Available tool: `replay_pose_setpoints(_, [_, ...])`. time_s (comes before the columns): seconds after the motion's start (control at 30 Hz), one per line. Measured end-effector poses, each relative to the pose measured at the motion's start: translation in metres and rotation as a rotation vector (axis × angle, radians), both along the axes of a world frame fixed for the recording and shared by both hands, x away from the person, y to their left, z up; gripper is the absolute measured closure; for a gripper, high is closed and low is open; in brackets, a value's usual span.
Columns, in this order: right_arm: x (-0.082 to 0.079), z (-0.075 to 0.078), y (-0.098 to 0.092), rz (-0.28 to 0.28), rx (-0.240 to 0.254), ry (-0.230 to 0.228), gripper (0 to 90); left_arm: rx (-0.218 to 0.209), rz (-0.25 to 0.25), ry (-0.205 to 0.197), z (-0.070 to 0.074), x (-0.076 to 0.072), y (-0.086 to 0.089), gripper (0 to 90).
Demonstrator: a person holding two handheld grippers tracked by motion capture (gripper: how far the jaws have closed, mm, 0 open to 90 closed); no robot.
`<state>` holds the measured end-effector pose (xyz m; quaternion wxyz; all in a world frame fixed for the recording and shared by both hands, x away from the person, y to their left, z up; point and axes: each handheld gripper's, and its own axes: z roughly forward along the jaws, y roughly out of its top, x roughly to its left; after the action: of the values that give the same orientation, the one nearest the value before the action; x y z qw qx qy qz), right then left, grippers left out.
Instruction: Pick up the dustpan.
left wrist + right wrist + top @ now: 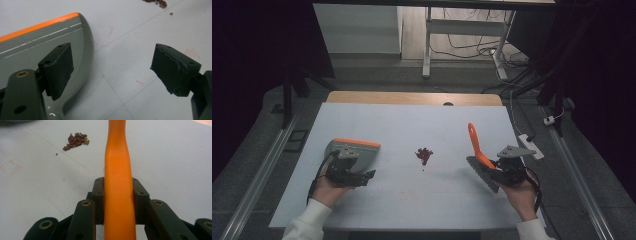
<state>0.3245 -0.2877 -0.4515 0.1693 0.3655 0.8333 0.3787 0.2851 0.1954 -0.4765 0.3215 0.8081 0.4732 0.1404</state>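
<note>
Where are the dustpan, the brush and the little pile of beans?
dustpan point(357, 150), high view, grey tray
brush point(475, 142), high view, orange handle
pile of beans point(76, 141), right gripper view, middle of the heap

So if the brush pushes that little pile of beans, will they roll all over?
Probably some will. The beans are small, rounded and loose, and a few already lie apart from the pile, so they would likely scatter. The white table looks smooth and flat, so little would stop them. The dustpan edge lies flat, which should help catch them.
</note>
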Motion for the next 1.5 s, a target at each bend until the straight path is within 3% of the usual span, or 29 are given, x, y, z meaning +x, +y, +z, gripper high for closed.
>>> replay_pose_setpoints(0.1, [-0.002,0.002,-0.001,-0.002,0.005,-0.007,69.9,0.008,0.021,0.000,0.003,0.000,0.002,18.5])
replay_pose_setpoints(0.27, [-0.003,0.003,0.000,-0.001,-0.003,-0.013,69.9,0.023,0.013,-0.004,0.008,-0.004,0.006,17.9])
replay_pose_setpoints(0.43, [0.000,0.000,0.000,-0.012,-0.013,-0.001,69.9,0.025,0.044,0.007,0.012,-0.001,0.014,17.5])
replay_pose_setpoints(0.63, [0.003,0.001,0.001,-0.006,-0.009,-0.011,69.9,0.017,0.103,-0.001,0.016,-0.008,0.031,17.5])
replay_pose_setpoints(1.0, [0.006,-0.003,0.006,0.007,-0.020,-0.004,69.9,0.042,0.206,0.078,0.003,-0.015,0.047,14.6])
replay_pose_setpoints(1.07, [0.005,-0.002,0.006,0.004,-0.021,-0.009,69.9,0.053,0.236,0.097,-0.006,-0.020,0.054,14.9])
replay_pose_setpoints(1.23, [0.005,-0.001,0.006,0.004,-0.018,-0.013,69.9,0.055,0.258,0.133,-0.017,-0.021,0.060,15.7])
replay_pose_setpoints(1.5, [0.005,-0.004,0.007,0.008,-0.032,-0.011,69.9,0.080,0.263,0.167,-0.024,-0.018,0.055,17.2])
